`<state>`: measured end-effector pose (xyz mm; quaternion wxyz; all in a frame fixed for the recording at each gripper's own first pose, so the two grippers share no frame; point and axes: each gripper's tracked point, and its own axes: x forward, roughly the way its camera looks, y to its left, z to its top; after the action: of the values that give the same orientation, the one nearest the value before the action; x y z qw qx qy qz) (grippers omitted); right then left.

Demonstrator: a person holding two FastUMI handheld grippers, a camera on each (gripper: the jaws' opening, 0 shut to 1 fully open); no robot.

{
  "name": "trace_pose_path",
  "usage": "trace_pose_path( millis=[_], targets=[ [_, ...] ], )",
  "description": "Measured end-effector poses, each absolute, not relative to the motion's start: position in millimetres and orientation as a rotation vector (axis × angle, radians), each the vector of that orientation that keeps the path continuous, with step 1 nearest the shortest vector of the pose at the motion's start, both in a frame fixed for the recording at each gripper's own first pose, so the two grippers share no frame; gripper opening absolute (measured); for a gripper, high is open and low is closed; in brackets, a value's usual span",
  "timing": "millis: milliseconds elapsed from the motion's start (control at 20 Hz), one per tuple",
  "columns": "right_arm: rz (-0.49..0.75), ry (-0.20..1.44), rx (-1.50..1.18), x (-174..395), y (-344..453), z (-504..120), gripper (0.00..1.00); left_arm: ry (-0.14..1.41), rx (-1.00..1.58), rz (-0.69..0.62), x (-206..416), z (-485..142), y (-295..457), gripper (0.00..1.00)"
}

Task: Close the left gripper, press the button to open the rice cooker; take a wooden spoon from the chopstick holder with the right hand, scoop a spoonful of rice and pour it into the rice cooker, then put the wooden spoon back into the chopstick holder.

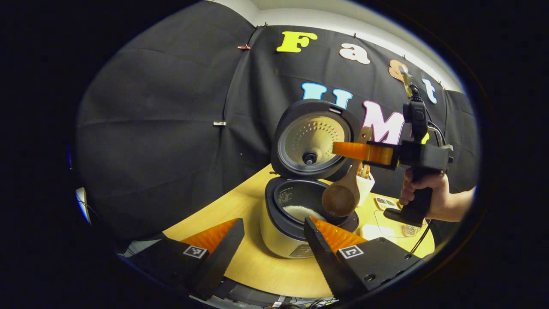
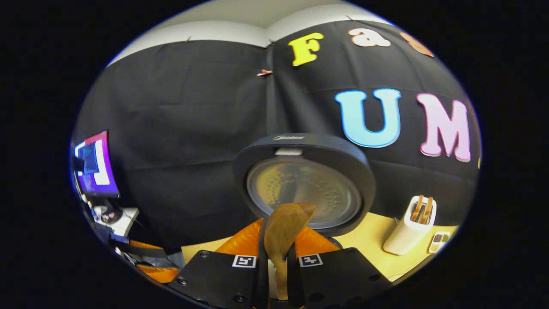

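Two views differ: the left gripper view has the left gripper (image 1: pixel 274 240) spread wide before the open rice cooker (image 1: pixel 296 223) with rice (image 1: pixel 302 211) inside, the wooden spoon (image 1: pixel 343 195) hanging over its rim, while the right gripper view has the right gripper (image 2: pixel 278 257) clamped on that spoon's handle, the chopstick holder (image 2: pixel 409 234) near the table's (image 2: pixel 369 244) right edge.

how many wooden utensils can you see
3: one wooden spoon held by the right gripper over the open rice cooker, and two handles standing in the white holder. More may be hidden inside.
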<state>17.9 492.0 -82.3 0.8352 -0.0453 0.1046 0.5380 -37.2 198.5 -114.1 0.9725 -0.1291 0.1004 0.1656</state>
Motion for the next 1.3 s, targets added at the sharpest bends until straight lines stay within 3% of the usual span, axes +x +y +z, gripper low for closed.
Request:
trace_pose_path(
  millis=[200, 600, 800, 1300],
  targets=[
    [1.194, 0.259, -0.135, -7, 495, -103, 0.21, 0.206, -0.260, 0.351, -43, -114, 200, 0.95],
    [0.949, 0.356, 0.214, 68, 432, -51, 0.21, 0.189, -0.249, 0.339, -38, -96, 187, 0.96],
    [0.760, 0.380, 0.321, 122, 344, -40, 0.21, 0.145, -0.246, 0.304, -23, -71, 168, 0.96],
    [0.226, 0.265, 0.519, 247, 66, -20, 0.21, 0.091, -0.192, 0.230, 17, -16, 108, 0.95]
  ],
)
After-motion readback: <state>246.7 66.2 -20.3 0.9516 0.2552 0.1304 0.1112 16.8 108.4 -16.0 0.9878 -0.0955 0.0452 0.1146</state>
